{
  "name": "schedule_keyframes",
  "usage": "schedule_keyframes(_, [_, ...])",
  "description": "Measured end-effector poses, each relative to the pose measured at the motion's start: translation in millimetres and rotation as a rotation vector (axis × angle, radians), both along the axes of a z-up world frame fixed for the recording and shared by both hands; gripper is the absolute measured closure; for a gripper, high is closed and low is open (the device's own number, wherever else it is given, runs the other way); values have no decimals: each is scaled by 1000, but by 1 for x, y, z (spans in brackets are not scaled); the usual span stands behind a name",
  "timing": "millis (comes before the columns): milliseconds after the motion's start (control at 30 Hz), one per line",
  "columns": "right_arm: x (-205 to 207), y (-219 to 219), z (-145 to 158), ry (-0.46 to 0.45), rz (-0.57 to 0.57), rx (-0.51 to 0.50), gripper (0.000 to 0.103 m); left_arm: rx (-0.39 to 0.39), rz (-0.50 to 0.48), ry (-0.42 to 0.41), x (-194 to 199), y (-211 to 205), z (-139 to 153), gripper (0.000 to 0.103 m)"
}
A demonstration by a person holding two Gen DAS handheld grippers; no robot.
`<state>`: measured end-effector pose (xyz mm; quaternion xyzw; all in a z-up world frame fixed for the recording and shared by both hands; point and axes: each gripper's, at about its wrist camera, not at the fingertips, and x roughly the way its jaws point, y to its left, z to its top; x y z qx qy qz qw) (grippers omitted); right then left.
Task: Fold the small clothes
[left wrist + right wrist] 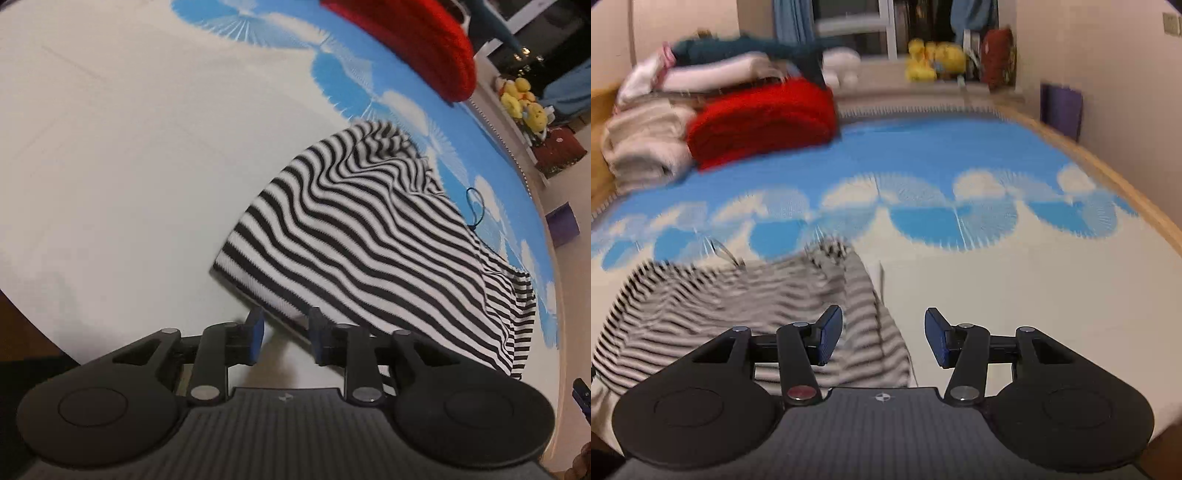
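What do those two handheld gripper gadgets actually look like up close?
Both look alike. The left gripper and right gripper are matte black, each with two round discs, angled link bars with silver rivets, a ribbed grey body bearing a small emblem, and blue pads on the fingers. No cables or sleeves show.

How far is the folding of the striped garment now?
Done: a red knit lies folded at the far end of the bed. In hand: nothing; left gripper and right gripper are open over the rumpled striped garment. Left: folding it.

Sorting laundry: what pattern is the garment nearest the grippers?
Black-and-white stripes; striped garment shows sharpest in the left wrist view.
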<state>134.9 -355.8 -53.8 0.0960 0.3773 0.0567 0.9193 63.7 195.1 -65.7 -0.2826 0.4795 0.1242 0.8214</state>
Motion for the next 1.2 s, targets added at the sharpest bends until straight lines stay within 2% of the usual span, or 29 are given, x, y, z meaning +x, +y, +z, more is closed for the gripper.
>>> schedule_keyframes(67, [-1, -4, 1, -20, -2, 5, 51, 6, 14, 10, 0, 0, -3, 70])
schedule_keyframes(267, [2, -15, -7, 11, -29, 19, 51, -64, 94, 29, 2, 13, -16, 61])
schedule_keyframes(367, [4, -18, -9, 20, -41, 32, 51, -86, 117, 32, 5, 17, -23, 61])
schedule_keyframes(600, [3, -20, -12, 31, -42, 20, 51, -107, 191, -23, 5, 25, -26, 60])
schedule_keyframes(733, [4, -20, -15, 42, -46, 10, 51, -76, 177, -27, 14, 21, -27, 61])
schedule_keyframes(833, [5, -20, -17, 53, -51, 1, 51, -40, 142, -25, 20, 16, -26, 66])
schedule_keyframes(867, [5, -20, -18, 57, -54, 0, 51, -27, 132, -23, 21, 15, -26, 81])
schedule_keyframes(933, [6, -22, -20, 64, -63, 2, 51, -9, 116, -25, 21, 15, -26, 98])
schedule_keyframes(1200, [9, -21, -22, 76, -87, 10, 51, 44, 78, -133, 1, 17, 11, 101])
